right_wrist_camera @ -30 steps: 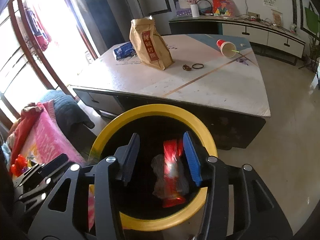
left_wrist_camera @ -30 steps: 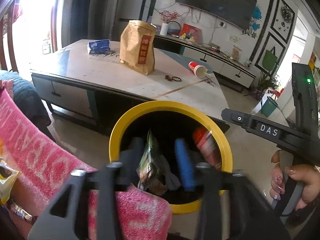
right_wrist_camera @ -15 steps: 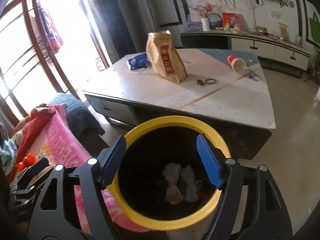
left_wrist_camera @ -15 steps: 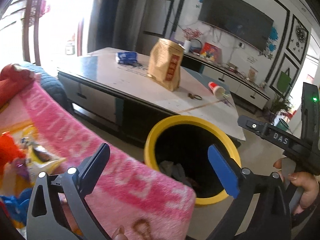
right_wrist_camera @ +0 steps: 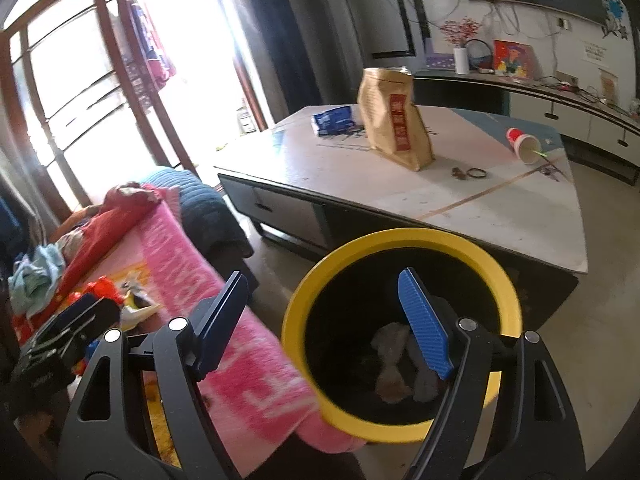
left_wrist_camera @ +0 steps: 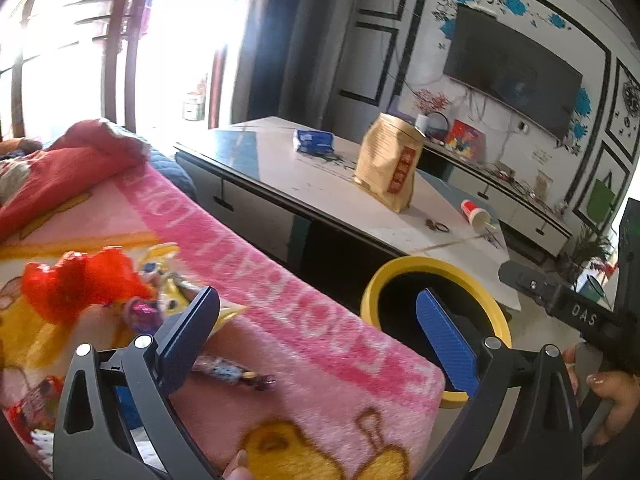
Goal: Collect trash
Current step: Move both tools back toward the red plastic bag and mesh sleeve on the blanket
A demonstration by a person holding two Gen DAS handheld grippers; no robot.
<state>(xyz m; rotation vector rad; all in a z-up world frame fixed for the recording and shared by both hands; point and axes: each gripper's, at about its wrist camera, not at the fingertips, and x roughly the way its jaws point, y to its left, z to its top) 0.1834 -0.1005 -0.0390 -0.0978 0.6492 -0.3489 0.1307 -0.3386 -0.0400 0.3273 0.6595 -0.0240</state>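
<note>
Left claw (left_wrist_camera: 316, 332) spread wide, nothing between its blue-padded fingers (left_wrist_camera: 446, 336); it hangs over the fluffy pink blanket with pale lettering (left_wrist_camera: 304, 320) that drapes the sofa. Right claw (right_wrist_camera: 324, 320) likewise wide apart and empty, poised above the round yellow-rimmed black trash bin (right_wrist_camera: 400, 236) standing on the floor between sofa and table. Inside the bin, seen from the right wrist view, a couple of crumpled greyish wrappers (right_wrist_camera: 394, 364) lie at the bottom. On the blanket, ahead of the left claw's left finger, a loose cluster of trash: a crumpled bright red-orange plastic wrapper (left_wrist_camera: 80, 280), a yellow snack packet (left_wrist_camera: 168, 276) partly hidden behind it, a small purple foil candy wrapper (left_wrist_camera: 140, 314), and a long thin patterned wrapper (left_wrist_camera: 232, 372) lying flat just beside the finger. A folded red cloth (left_wrist_camera: 68, 168) sits further back on the sofa. The low white-topped table with dark drawers (right_wrist_camera: 460, 208) carries an upright brown paper bag with a red label (right_wrist_camera: 394, 124), a blue packet (right_wrist_camera: 334, 118) behind it, a tipped red paper cup with a straw (right_wrist_camera: 524, 144), and a small black ring (right_wrist_camera: 477, 173). The person's right hand (left_wrist_camera: 608, 396) shows at the edge of the left wrist view, wrapped round the other tool's handle.
</note>
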